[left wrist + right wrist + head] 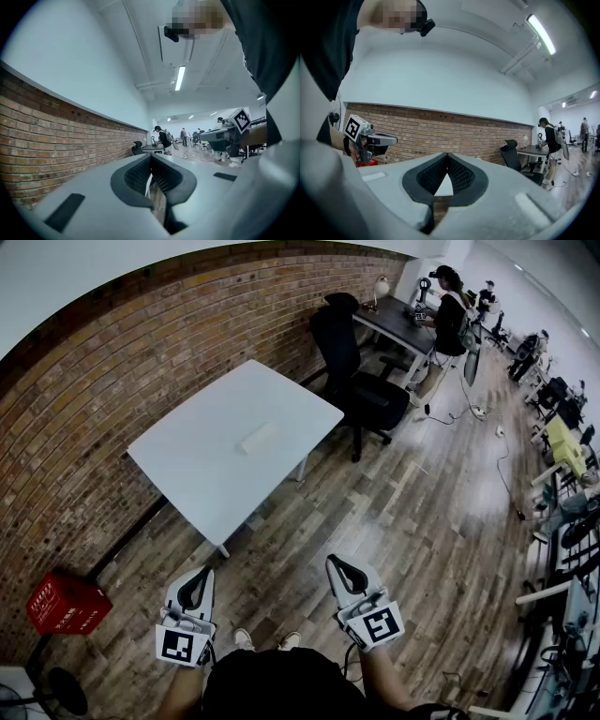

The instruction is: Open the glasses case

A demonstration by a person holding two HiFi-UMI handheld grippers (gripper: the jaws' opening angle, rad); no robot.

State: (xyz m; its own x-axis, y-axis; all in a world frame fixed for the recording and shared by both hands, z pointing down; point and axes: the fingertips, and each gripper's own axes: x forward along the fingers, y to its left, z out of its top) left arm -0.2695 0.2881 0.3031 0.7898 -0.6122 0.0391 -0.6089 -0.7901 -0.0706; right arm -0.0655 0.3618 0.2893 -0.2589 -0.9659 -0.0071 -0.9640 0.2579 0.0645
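One case (259,438) lies on one surface (206,474); left gripper (199,576) and right gripper (336,565), jaws clenched empty, are well apart from it.

A glasses case (259,438) lies near the middle of a surface (206,479) that stands by a brick wall (84,427) on the left. The left gripper (199,576) and right gripper (337,568) sit side by side nearest, over the floor (394,521), well apart from the surface. A crate (67,605) rests at near left by the wall. A chair (352,362) stands just beyond the surface's far right corner, with a desk (398,324) and a person (448,310) farther off.
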